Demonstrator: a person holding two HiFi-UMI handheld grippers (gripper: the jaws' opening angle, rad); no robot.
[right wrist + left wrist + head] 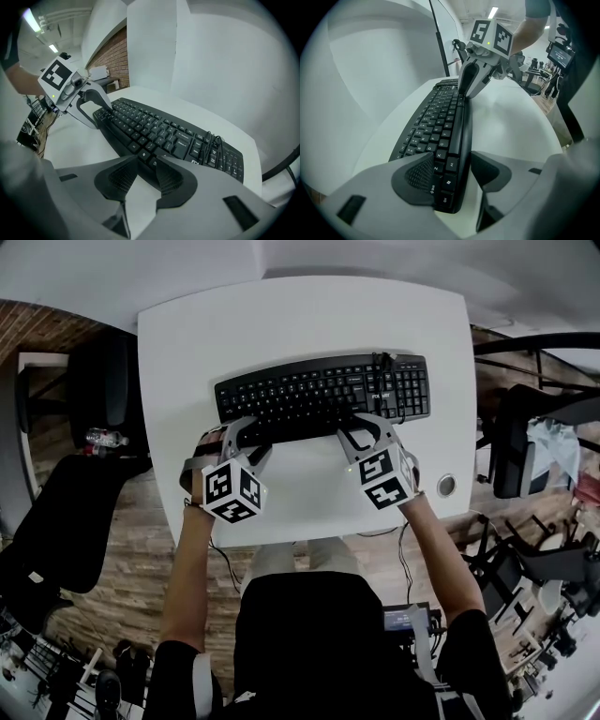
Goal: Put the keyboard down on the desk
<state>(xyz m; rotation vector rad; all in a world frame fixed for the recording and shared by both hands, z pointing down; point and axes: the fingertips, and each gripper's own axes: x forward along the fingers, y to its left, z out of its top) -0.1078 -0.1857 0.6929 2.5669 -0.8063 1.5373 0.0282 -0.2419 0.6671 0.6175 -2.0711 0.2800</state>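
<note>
Keyboard (pixel 323 395) under two-point grasp.
Head view places it across the surface (pixel 300 315) centre. Only the gripper views show the left hand-held gripper (pixel 452 171) and right hand-held gripper (pixel 147 171) clenched on its near edge.

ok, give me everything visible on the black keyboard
The black plastic full-size keyboard has white-lettered keys and a number pad at its right end, with a bundled black cable lying across the keys beside that. It is keys up over the white desk. The left hand-held gripper and right hand-held gripper each clamp its near edge. Whether that edge is off the desk cannot be told.
</note>
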